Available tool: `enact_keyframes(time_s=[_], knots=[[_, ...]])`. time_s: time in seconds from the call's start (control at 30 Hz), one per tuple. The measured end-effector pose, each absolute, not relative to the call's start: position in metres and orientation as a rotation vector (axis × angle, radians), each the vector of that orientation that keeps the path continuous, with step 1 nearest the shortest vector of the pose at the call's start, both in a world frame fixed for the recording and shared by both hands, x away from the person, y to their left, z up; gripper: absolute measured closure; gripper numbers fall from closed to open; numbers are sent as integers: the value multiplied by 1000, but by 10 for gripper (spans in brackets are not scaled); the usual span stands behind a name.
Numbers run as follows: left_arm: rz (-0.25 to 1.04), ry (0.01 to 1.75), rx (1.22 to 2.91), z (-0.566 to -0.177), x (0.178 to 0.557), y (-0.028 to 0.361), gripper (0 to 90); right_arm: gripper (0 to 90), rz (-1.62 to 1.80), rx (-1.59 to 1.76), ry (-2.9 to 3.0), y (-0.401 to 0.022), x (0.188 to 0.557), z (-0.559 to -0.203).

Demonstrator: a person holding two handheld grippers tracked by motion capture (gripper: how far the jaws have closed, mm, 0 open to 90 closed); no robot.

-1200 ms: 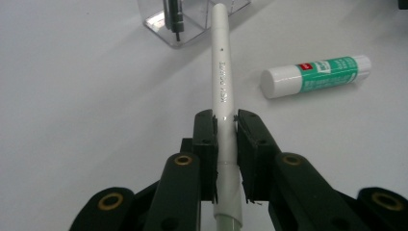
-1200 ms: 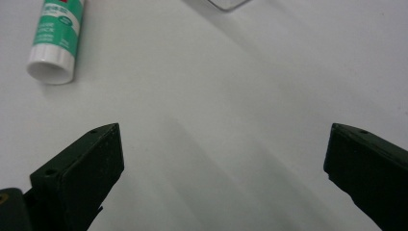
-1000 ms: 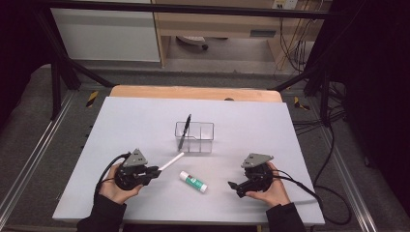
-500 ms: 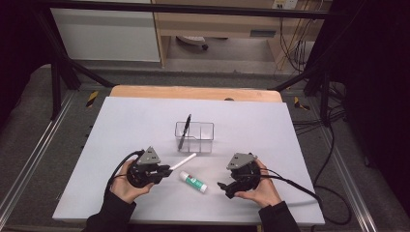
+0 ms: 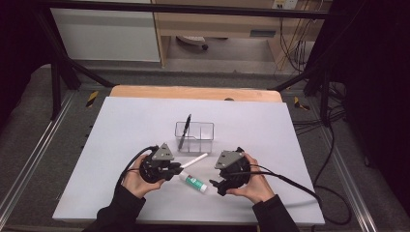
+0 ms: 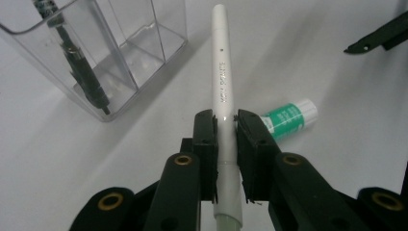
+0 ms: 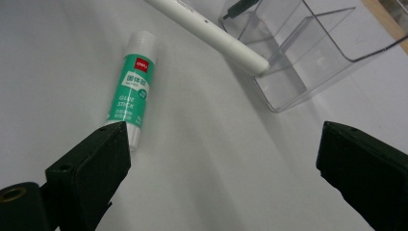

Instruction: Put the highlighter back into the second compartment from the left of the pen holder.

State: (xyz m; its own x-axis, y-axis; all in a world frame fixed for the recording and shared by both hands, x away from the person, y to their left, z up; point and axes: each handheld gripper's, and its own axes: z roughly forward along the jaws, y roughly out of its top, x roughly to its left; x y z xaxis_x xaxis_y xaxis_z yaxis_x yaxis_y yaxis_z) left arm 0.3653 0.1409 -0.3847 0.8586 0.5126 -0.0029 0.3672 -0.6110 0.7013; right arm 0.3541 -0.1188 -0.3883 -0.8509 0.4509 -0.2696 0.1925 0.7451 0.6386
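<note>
My left gripper is shut on a white pen, gripped near its rear end. The pen's tip points at a clear two-compartment holder and hangs just short of it. A black pen leans in the holder's left compartment. A green-and-white glue stick lies flat on the white table between the two grippers. My right gripper stands open just right of the glue stick, nothing between its jaws. In the right gripper view the white pen crosses above the glue stick.
The white tabletop has free room left, right and behind the holder. A wooden edge runs along the far side. Cables trail from the right gripper toward the table's right edge.
Both hands have moved inward and a little away from the front edge. The left gripper carried the white pen right, toward the holder. The right gripper came left, close to the glue stick.
</note>
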Motion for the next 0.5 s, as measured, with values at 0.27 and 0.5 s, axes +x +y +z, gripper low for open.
enact_keyframes(time_s=[0.27, 0.5], knots=[[244, 585, 2336, -380, 371, 120, 778, 101, 813, 361, 2517, -109, 353, -381], [241, 549, 2362, -377, 372, 105, 778, 191, 768, 230, 2507, -101, 352, -381]])
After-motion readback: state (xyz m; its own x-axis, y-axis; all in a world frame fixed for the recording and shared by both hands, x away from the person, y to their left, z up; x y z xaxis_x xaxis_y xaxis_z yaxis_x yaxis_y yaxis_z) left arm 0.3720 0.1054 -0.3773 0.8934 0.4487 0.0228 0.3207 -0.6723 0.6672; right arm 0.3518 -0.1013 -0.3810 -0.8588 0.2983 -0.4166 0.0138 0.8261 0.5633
